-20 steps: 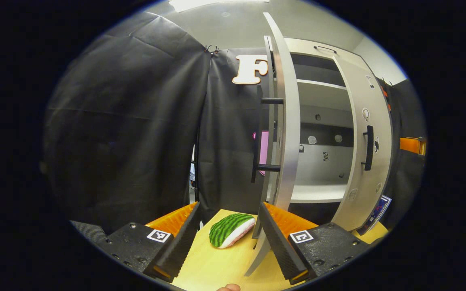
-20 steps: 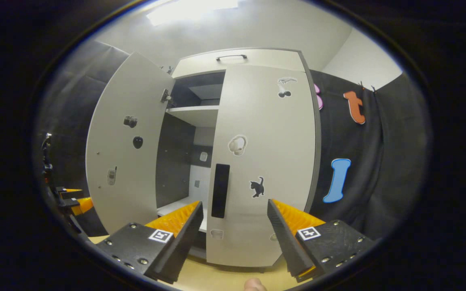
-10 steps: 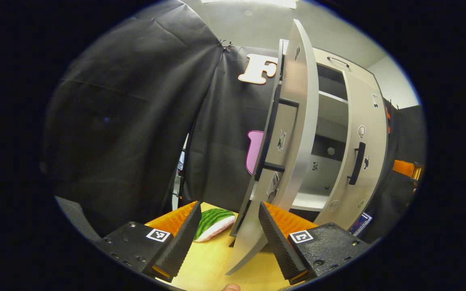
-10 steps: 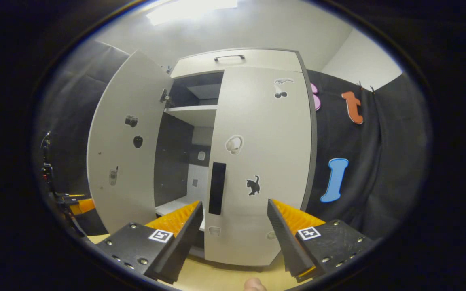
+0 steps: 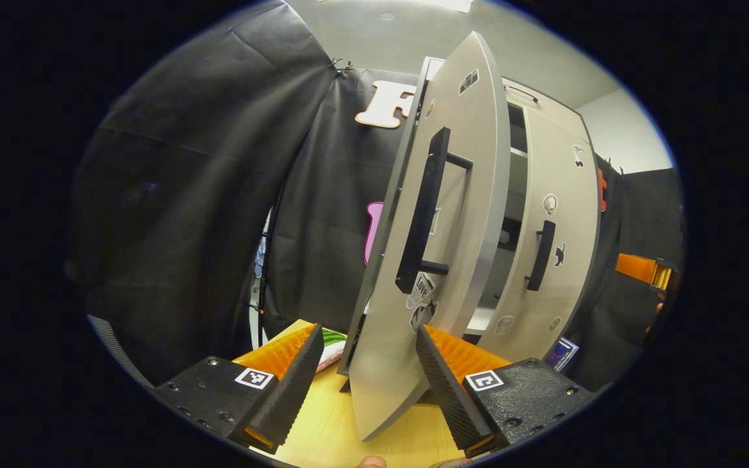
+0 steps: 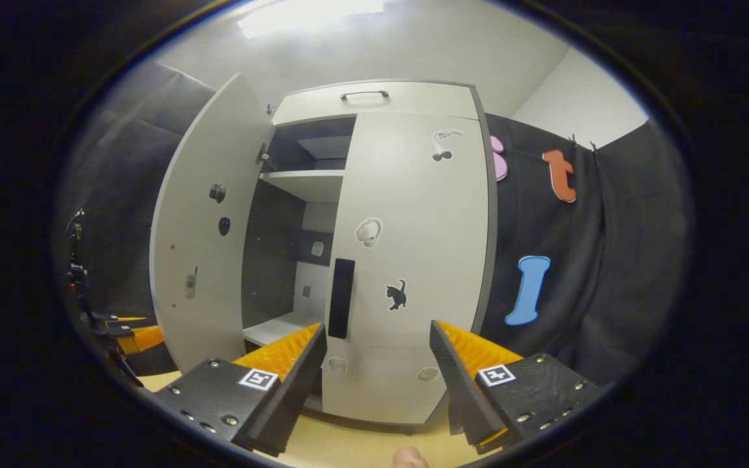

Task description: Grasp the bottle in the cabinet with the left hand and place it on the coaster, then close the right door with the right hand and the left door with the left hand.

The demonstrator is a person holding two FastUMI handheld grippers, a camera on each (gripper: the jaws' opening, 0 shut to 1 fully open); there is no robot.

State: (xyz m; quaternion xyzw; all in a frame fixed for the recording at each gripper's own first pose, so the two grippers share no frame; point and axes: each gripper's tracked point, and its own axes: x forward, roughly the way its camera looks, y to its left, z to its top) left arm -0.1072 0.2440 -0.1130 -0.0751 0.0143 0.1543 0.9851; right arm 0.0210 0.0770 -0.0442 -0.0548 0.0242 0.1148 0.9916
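While the left gripper (image 5: pixel 367 383) hangs with its fingers spread wide and nothing between them, the free edge of the left door (image 5: pixel 452 214) stands just ahead of it, half swung toward the cabinet (image 6: pixel 374 104). That door's lower corner reaches down between the two fingers without a clear touch on either. Its long dark handle (image 5: pixel 421 211) faces the camera, with open space to its left up to the booth's black cloth. A narrow gap separates the left door's edge from the right door (image 6: pixel 407 260), which lies flat against the cabinet front. Through the gap a white shelf (image 6: pixel 306 182) shows. The bottle and coaster cannot be made out. A green striped object (image 5: pixel 330 344) peeks from behind the left door on the yellow tabletop (image 5: pixel 335 429). The right gripper (image 6: pixel 378 383) also has its fingers parted, empty, well back from the right door's handle (image 6: pixel 341 298).
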